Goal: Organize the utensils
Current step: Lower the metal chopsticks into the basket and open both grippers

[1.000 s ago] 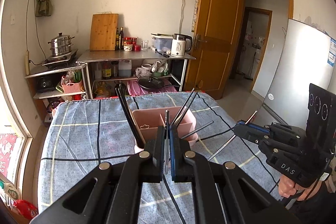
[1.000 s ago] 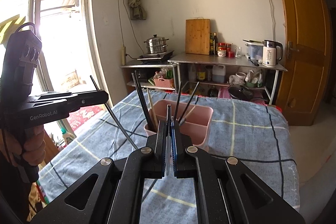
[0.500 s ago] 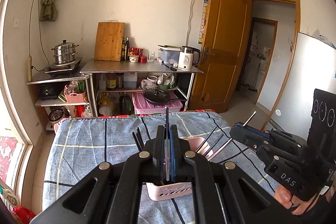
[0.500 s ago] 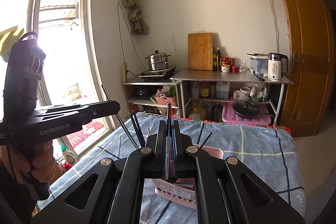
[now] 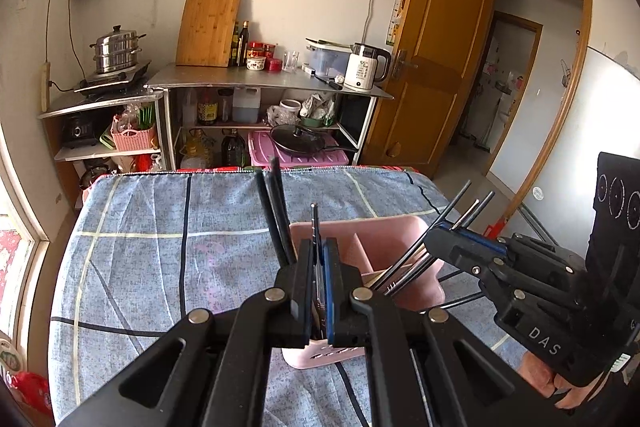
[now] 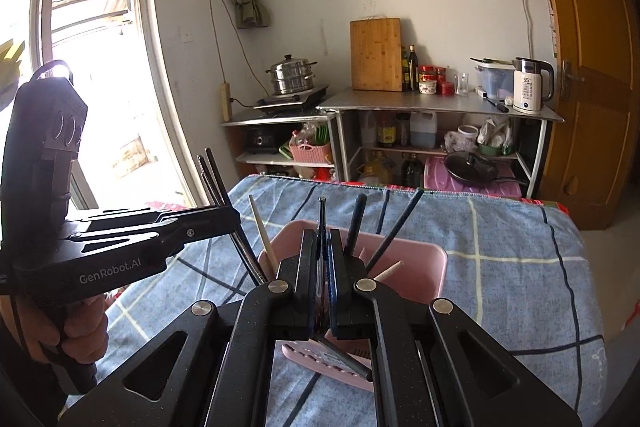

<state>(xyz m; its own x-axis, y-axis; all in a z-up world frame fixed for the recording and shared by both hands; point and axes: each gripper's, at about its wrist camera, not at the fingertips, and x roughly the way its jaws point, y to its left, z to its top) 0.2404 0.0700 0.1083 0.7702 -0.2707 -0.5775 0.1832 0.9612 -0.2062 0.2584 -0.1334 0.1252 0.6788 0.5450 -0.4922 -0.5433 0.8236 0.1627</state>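
1. We see the left gripper (image 5: pixel 319 263) clenched on thin chopsticks (image 5: pixel 315 227), whose dark tips stick up between its pads. From the right wrist view the same gripper (image 6: pixel 228 217) shows from the side, with several dark sticks (image 6: pixel 212 179) rising above it and running down towards the holder.

2. The right gripper (image 6: pixel 323 259) is likewise clenched on a slim dark utensil (image 6: pixel 321 215), which rises between its pads. In the left wrist view this gripper (image 5: pixel 436 235) holds a small bundle of sticks (image 5: pixel 472 203), slanting up to the right above it and down into the holder below.

3. The pink holder (image 5: pixel 404 231) stands on the blue checked cloth (image 5: pixel 160 259), just beyond both grippers (its near wall has a row of slots). It has a divider inside, but which compartment each held stick points into we cannot tell.

4. More utensils already lean in the holder: two black sticks (image 6: pixel 384 231) and a pale one (image 6: pixel 262 231) on its left side.

5. A hand (image 6: pixel 60 331) grips the left handle; part of the other hand (image 5: pixel 552 383) shows under the right gripper.

6. Beyond the cloth stand metal shelves (image 5: pixel 264 83) with a kettle (image 5: pixel 366 67), a cutting board (image 5: pixel 208 29) and a steamer pot (image 5: pixel 116 49).
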